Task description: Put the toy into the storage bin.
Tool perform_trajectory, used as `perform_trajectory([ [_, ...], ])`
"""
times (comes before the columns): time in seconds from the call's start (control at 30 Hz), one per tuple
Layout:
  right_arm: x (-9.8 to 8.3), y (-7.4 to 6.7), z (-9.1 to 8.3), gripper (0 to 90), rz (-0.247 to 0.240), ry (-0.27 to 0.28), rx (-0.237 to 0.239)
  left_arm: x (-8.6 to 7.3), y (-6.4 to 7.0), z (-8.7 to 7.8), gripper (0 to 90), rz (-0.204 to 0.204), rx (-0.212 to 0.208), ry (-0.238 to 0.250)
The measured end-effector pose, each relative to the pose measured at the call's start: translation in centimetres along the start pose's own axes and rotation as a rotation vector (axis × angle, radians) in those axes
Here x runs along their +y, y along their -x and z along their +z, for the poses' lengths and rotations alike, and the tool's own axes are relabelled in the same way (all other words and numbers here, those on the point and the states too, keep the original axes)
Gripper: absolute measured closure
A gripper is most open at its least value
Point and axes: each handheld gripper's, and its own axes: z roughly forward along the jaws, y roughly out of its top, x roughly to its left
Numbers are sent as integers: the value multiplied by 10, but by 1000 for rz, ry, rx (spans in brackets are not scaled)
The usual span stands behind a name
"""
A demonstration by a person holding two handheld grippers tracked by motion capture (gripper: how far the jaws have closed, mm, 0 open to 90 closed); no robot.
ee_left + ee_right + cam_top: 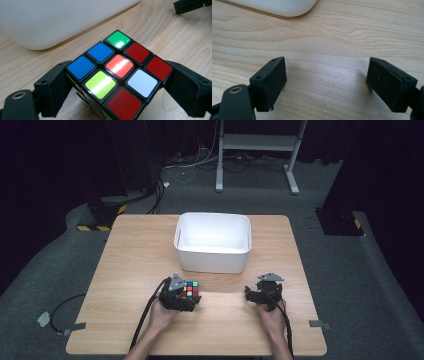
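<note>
Cube [113, 75] on tabletop [125, 270], just in front of bin [214, 241]. Left gripper [113, 87] jaws clamp opposite cube faces. Right gripper [327, 82] jaws spread, empty. Cube likely light, rigid, glossy; layers may twist. Grip flat faces squarely.

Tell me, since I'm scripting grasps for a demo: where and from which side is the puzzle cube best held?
Grip the puzzle cube on two opposite flat side faces, coming in level from the person's side. The left gripper already has a jaw against each face; parallel sides suit flat jaws.
</note>
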Motion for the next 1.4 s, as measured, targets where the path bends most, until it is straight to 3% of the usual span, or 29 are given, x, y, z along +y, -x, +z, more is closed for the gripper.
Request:
perform_trajectory([
  [0.9, 0, 0, 0, 161, 0, 0, 0, 0, 1, -2, 124, -2, -9, -2],
  [1.4, 0, 0, 0, 161, 0, 0, 0, 2, -3, -12, 125, -34, -18, 2],
])
